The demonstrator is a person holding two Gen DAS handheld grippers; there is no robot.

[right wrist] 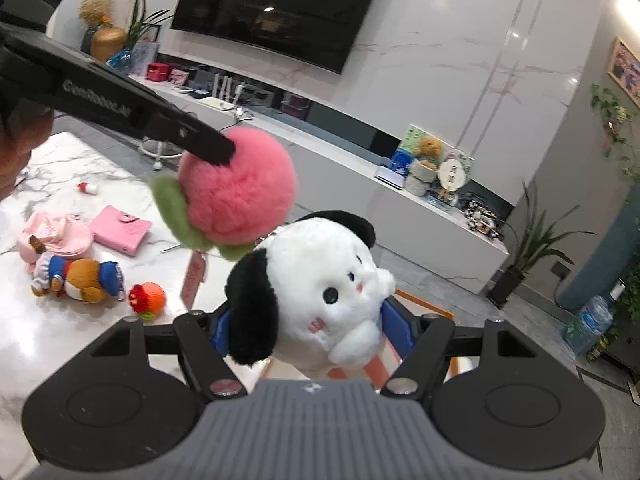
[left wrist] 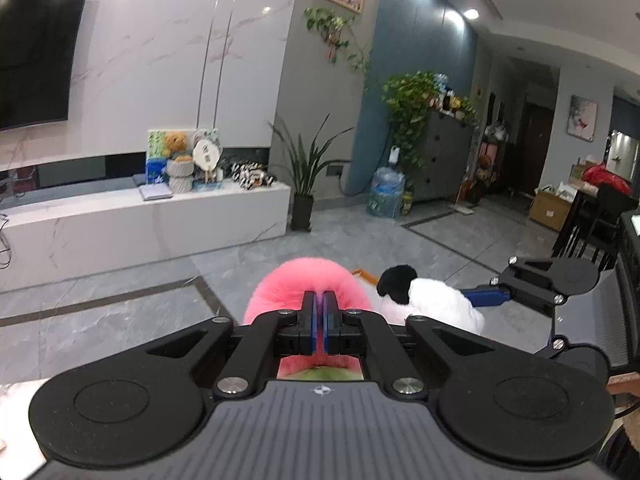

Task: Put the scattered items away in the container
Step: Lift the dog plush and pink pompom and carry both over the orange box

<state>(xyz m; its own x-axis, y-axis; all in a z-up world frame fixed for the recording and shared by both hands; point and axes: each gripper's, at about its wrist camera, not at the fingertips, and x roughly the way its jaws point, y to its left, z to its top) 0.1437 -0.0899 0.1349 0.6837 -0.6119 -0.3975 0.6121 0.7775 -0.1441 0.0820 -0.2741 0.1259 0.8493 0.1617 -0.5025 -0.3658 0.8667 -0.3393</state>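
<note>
My left gripper (left wrist: 319, 300) is shut on a fluffy pink peach plush (left wrist: 280, 286), held in the air; in the right wrist view the peach (right wrist: 240, 196) shows green leaves and a hanging tag, with the left gripper (right wrist: 224, 148) pinching its top. My right gripper (right wrist: 310, 320) is shut on a white dog plush with black ears (right wrist: 320, 292), also seen in the left wrist view (left wrist: 432, 300). An orange-rimmed container (right wrist: 424, 304) shows partly below the dog. A bear doll (right wrist: 80, 276), an orange ball toy (right wrist: 148, 298), a pink wallet (right wrist: 120, 230) and a pink plush (right wrist: 52, 236) lie on the marble table (right wrist: 60, 340).
A small bottle (right wrist: 88, 188) lies farther back on the table. A white TV bench (left wrist: 140, 224) with ornaments stands beyond, under a wall TV (right wrist: 276, 4). Potted plants (left wrist: 304, 184), a water jug (left wrist: 386, 192) and dark chairs (left wrist: 592, 224) stand around the grey tiled floor.
</note>
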